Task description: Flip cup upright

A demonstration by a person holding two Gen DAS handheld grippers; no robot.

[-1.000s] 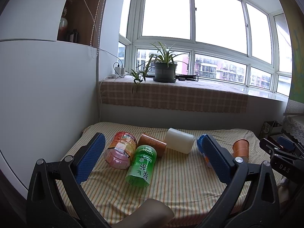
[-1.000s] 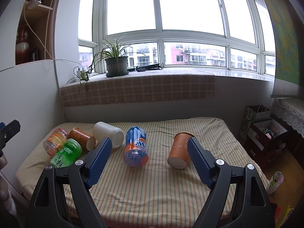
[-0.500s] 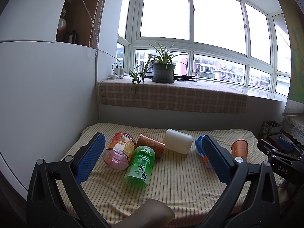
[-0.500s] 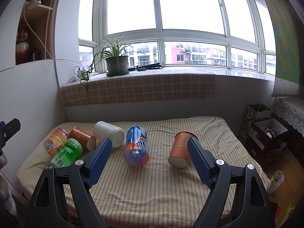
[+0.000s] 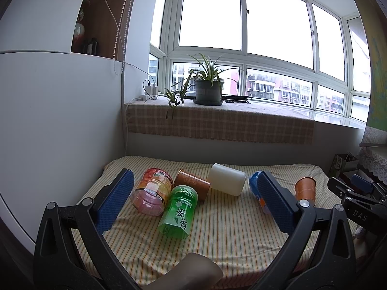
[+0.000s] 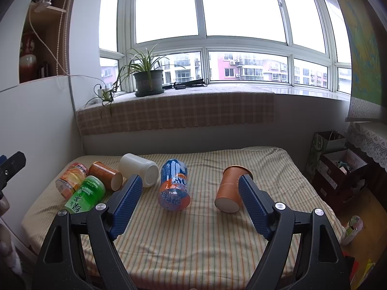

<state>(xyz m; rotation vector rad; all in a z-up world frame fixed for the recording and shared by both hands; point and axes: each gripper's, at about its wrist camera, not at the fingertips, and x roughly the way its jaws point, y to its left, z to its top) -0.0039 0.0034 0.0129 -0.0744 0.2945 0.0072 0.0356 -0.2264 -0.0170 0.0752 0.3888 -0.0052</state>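
Note:
Several cups lie on their sides on a striped bed (image 6: 205,236): a pink-orange one (image 5: 152,194), a green one (image 5: 179,211), a brown one (image 5: 192,184), a white one (image 5: 227,182) and a blue one (image 6: 174,184). An orange paper cup (image 6: 229,191) leans with its mouth up; it also shows in the left wrist view (image 5: 306,189). My left gripper (image 5: 193,203) is open and empty above the left cups. My right gripper (image 6: 188,203) is open and empty, with its right finger (image 6: 254,207) just in front of the orange cup.
A white wall panel (image 5: 60,120) borders the bed on the left. A checked window ledge (image 6: 176,111) with a potted plant (image 6: 147,79) runs behind. Boxes and bags (image 6: 338,162) stand on the floor to the right of the bed.
Both grippers have drifted slightly; the cups sit a little lower and to the left in the left wrist view. The orange cup looks slightly nearer the right finger. Nothing was gripped.

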